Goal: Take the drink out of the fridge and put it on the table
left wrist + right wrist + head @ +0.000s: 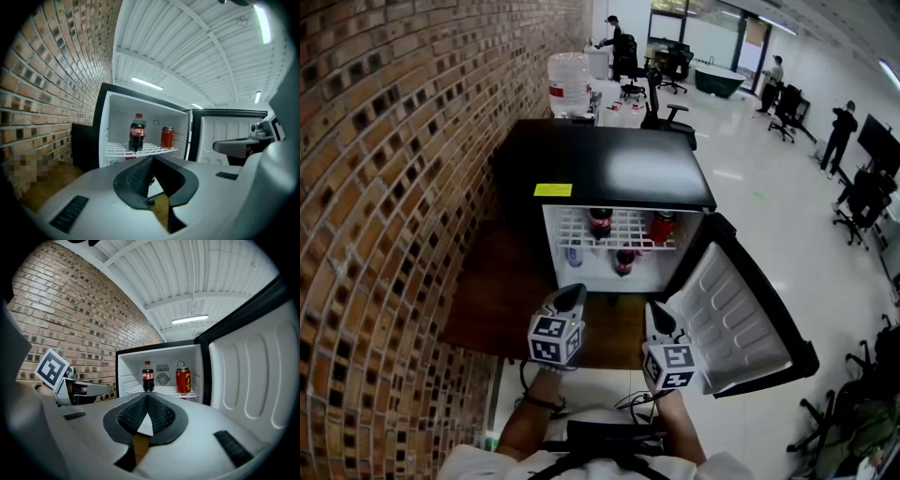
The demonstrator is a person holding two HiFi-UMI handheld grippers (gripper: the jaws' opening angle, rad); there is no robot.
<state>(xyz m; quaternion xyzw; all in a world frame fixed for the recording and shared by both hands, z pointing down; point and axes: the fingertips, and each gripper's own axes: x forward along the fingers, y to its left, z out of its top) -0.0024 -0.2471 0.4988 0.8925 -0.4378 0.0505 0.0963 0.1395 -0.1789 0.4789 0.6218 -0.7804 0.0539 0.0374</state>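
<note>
Cola bottle (137, 132): clear plastic, dark drink, red cap, red label; stands upright on the upper shelf inside the open fridge (609, 164).
Red can (183, 380): 1 metal cylinder, upright, right of the bottle and apart from it.
Wire shelf (140, 149): white grid of thin rods.
Fridge body: small black box, glossy flat top, white interior.
Door (727, 319): swung open to the right; white moulded liner with rounded ribs.
Left gripper (151, 161): jaws clenched together, empty; textured black pads, smooth pale shell.
Right gripper (146, 399): jaws clenched together, empty; well apart from the bottle.
Brick wall (384, 187): rough, mottled brown.
</note>
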